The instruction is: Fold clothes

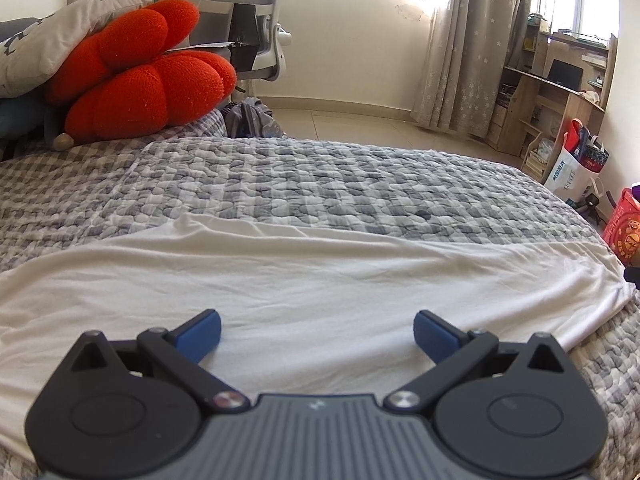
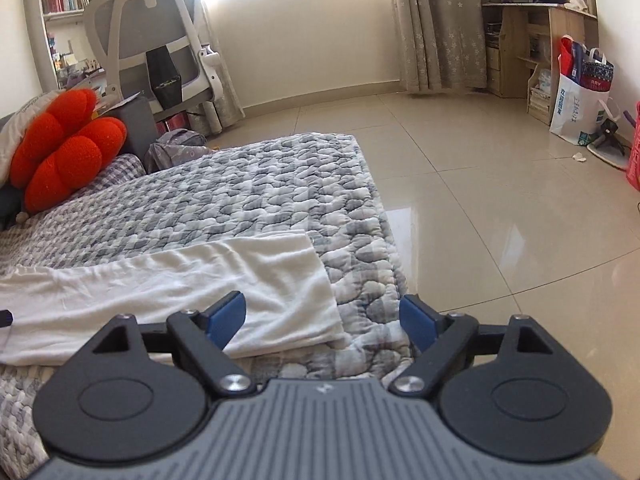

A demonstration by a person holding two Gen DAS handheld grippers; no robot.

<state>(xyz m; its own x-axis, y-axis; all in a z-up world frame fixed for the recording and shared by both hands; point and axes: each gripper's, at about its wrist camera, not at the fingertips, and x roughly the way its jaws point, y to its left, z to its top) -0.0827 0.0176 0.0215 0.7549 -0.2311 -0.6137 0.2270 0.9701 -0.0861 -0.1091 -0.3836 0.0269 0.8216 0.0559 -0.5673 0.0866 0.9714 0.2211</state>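
Grippers come first, right up close to us. We see our left gripper [image 1: 317, 334] with its blue pads spread wide apart, and nothing sits between them but the cloth lying below. Our right gripper [image 2: 322, 320] has its jaws wide too, and nothing is pinched there either; the corner of the cloth and a bit of quilt just lie under the gap.

Under both grippers lies the soft white cotton garment [image 1: 312, 280]. It rests flat on the grey and white puffy quilt [image 1: 320, 176], near the quilt's front edge. We think it is light and floppy. It will bend and wrinkle easily, and it will sag if we lift it by one spot. So we think it is best to pinch it at two corners or along an edge, one gripper on each side.

The garment is long and thin like a strip. Its long way runs from side to side across the bed, and its right end [image 2: 316, 280] stops close to the quilt's edge by the shiny tiled floor [image 2: 480, 200].

Farther back we see a fat red plush cushion [image 1: 140, 76], then a white mesh office chair [image 2: 152, 32], and a grey star curtain [image 1: 472, 48] by the window.
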